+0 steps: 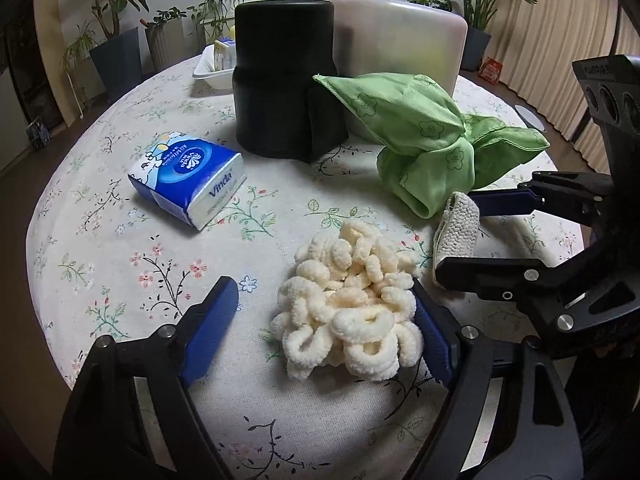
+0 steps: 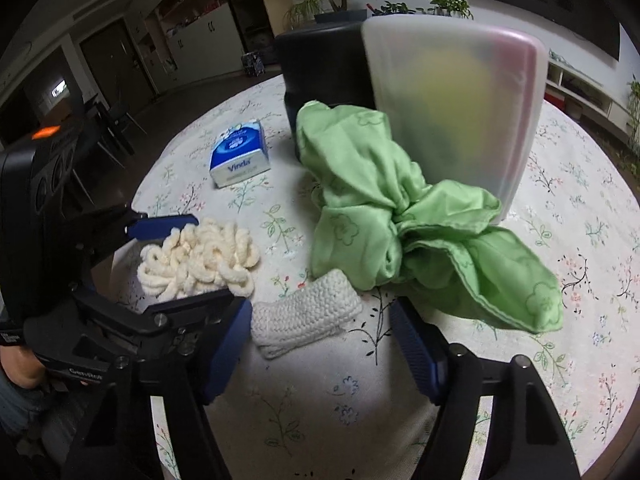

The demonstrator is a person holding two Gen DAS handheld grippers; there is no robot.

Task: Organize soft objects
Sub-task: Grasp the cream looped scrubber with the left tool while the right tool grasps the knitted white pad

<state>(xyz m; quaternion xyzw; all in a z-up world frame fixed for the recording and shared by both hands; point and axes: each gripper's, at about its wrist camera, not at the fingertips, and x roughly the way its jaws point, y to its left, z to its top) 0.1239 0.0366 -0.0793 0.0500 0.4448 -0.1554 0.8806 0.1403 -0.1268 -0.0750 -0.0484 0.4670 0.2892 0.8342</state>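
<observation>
A cream fluffy looped cloth (image 1: 348, 304) lies on the floral tablecloth between the fingers of my open left gripper (image 1: 324, 308); its right finger touches the pile. It also shows in the right wrist view (image 2: 200, 260). A grey knitted cloth (image 2: 306, 314) lies folded between the fingers of my open right gripper (image 2: 320, 344), which shows in the left wrist view (image 1: 460, 236) around that cloth (image 1: 458, 228). A knotted green cloth (image 1: 436, 140) (image 2: 400, 216) lies just beyond. A blue Vinda tissue pack (image 1: 188, 180) (image 2: 240, 154) lies to the left.
A black cylindrical container (image 1: 284, 76) (image 2: 320, 64) and a frosted translucent box (image 1: 400, 52) (image 2: 456, 112) stand at the back of the round table (image 1: 100, 240). A white tray (image 1: 212, 68) sits behind the black container. Potted plants stand beyond the table.
</observation>
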